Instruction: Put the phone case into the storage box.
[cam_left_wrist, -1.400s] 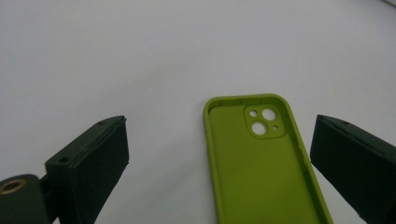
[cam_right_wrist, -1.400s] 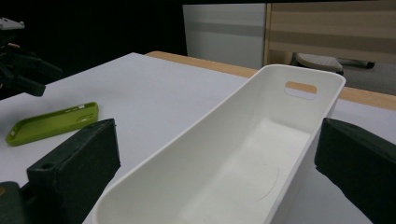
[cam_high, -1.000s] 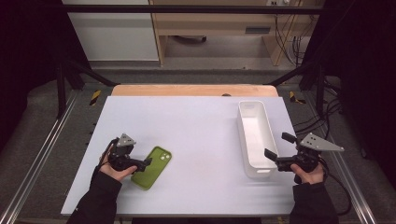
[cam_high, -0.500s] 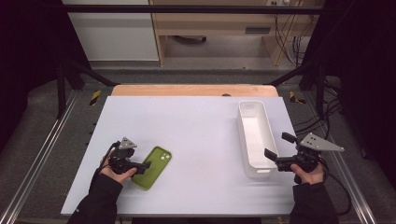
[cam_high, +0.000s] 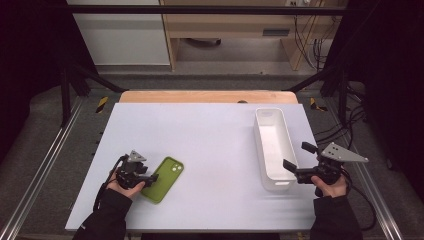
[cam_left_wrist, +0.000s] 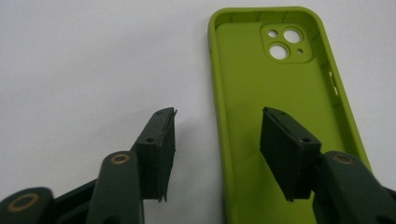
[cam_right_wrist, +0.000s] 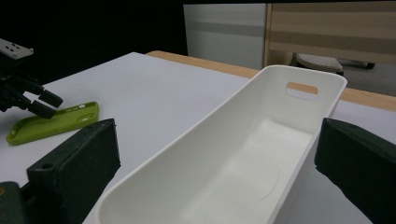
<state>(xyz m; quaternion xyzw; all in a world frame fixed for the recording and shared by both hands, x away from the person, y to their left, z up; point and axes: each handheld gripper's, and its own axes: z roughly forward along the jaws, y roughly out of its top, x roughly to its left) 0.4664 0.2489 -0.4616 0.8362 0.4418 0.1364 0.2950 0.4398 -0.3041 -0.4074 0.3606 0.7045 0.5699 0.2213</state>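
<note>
A lime-green phone case (cam_high: 164, 179) lies inside-up on the white table (cam_high: 210, 140) at the front left. My left gripper (cam_high: 150, 177) is at the case's left edge. In the left gripper view its jaws straddle the case's long rim (cam_left_wrist: 218, 93): one pad rests outside on the table, the other inside the case (cam_left_wrist: 280, 93). The left gripper (cam_left_wrist: 219, 116) has just been closing, with gaps still showing on both sides of the rim. My right gripper (cam_high: 299, 156) stands wide open at the near end of a white bin (cam_high: 272, 145). The bin (cam_right_wrist: 243, 154) is empty.
The bin runs lengthwise along the table's right side, with a handle slot (cam_right_wrist: 301, 89) in its far end. A wooden strip (cam_high: 205, 97) borders the table's far edge. Cables (cam_high: 360, 195) trail on the right. The left gripper (cam_right_wrist: 42, 102) and case (cam_right_wrist: 51, 122) appear far left in the right gripper view.
The left gripper's jaws have narrowed around the case's edge and the hand has shifted slightly. The right hand and the bin stay where they were.
</note>
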